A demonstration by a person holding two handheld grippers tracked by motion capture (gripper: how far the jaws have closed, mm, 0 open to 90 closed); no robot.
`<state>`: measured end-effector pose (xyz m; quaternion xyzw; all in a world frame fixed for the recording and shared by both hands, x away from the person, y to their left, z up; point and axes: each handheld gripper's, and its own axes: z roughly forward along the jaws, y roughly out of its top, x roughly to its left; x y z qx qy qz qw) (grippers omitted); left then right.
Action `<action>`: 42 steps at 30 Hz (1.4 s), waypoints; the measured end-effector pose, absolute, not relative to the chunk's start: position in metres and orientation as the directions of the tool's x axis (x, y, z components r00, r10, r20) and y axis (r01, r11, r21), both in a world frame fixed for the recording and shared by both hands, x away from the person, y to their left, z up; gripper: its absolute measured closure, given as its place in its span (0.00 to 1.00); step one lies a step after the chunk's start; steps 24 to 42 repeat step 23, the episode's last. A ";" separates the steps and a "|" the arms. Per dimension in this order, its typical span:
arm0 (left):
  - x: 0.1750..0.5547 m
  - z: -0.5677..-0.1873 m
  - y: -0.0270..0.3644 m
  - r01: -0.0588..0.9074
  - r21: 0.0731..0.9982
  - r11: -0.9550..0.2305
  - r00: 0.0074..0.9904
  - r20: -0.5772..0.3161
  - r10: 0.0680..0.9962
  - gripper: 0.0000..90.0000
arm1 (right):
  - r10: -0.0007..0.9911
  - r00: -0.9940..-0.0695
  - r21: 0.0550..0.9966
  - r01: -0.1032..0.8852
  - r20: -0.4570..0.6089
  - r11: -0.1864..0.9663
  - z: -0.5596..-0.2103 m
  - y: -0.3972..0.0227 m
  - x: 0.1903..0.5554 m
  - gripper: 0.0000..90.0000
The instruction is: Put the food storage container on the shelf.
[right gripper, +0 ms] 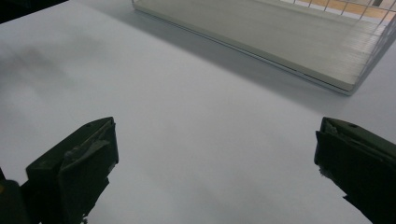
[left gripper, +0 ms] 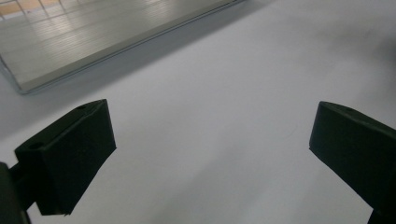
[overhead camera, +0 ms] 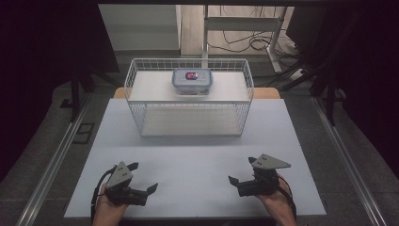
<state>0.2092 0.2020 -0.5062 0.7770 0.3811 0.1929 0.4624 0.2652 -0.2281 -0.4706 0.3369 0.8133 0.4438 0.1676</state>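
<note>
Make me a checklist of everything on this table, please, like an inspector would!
Surface: pale table top, bare between the hands.
Job's things: white wire basket at the far middle of the table; a clear lidded container with something red and dark inside sits in it.
Clutter: nothing seen.
Grippers: left hand-held gripper and right hand-held gripper low over the near edge, jaws wide apart, holding nothing.
Cables: a black cable runs from each gripper along the wrist; loose cables lie on the floor behind.
Surroundings: a white table frame stands behind, dark curtains hang at both sides.
</note>
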 end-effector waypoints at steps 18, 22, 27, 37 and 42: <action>0.201 -0.534 0.228 0.505 0.791 -0.346 0.566 -0.001 0.824 0.00 | 0.745 -0.667 0.786 0.461 0.000 0.413 -0.502 -0.260 0.248 0.00; 0.202 -0.534 0.228 0.505 0.796 -0.334 0.573 -0.020 0.819 0.00 | 0.747 -0.665 0.766 0.492 0.023 0.414 -0.509 -0.262 0.253 0.00; 0.202 -0.534 0.229 0.505 0.798 -0.330 0.574 -0.025 0.819 0.00 | 0.745 -0.667 0.767 0.487 0.018 0.418 -0.509 -0.261 0.253 0.00; 0.202 -0.534 0.229 0.505 0.798 -0.330 0.574 -0.025 0.819 0.00 | 0.745 -0.667 0.767 0.487 0.018 0.418 -0.509 -0.261 0.253 0.00; 0.202 -0.534 0.229 0.505 0.798 -0.330 0.574 -0.025 0.819 0.00 | 0.745 -0.667 0.767 0.487 0.018 0.418 -0.509 -0.261 0.253 0.00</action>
